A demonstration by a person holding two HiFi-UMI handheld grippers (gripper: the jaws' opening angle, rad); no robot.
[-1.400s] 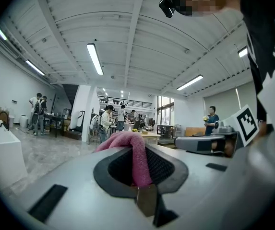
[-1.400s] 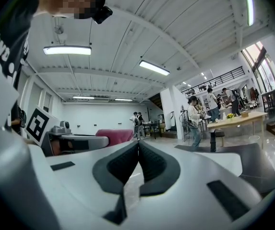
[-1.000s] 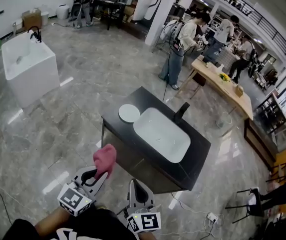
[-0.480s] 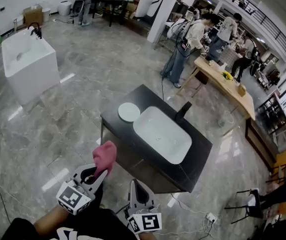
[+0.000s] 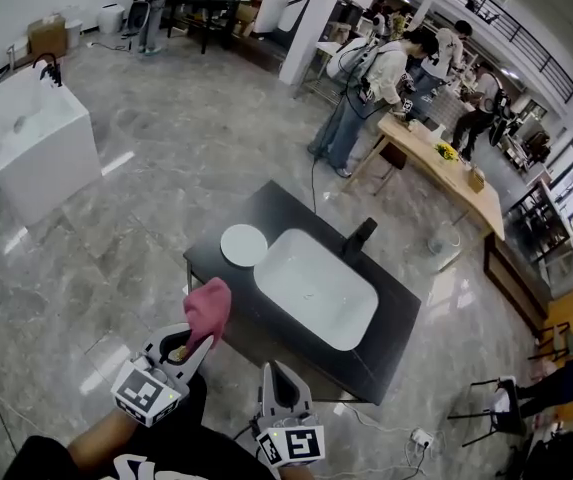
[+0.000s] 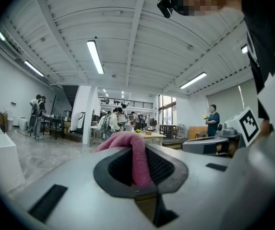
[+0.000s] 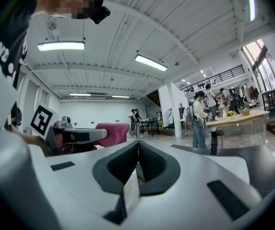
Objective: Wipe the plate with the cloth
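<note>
At the left, the left gripper (image 5: 194,342) is clenched on the pink cloth (image 5: 209,308). Its own view shows the fabric pinched between the two pads, with the rest bunched above the tips. This grip is the same as a second ago.

What has changed is the view around it. The white plate (image 5: 244,245) now sits lower in the head view and nearer to the cloth than it did before, so I judge that the person is walking toward the black counter (image 5: 398,336). The plate lies flat on the counter's left end, just beside the white sink (image 5: 316,288), and nothing touches it yet.

Further right, the right gripper (image 5: 274,370) is closed with nothing between its jaws, and it is held low next to the left one.

For the task this means the approach is still in progress. The cloth remains apart from the plate, and the wiping is not yet started.
</note>
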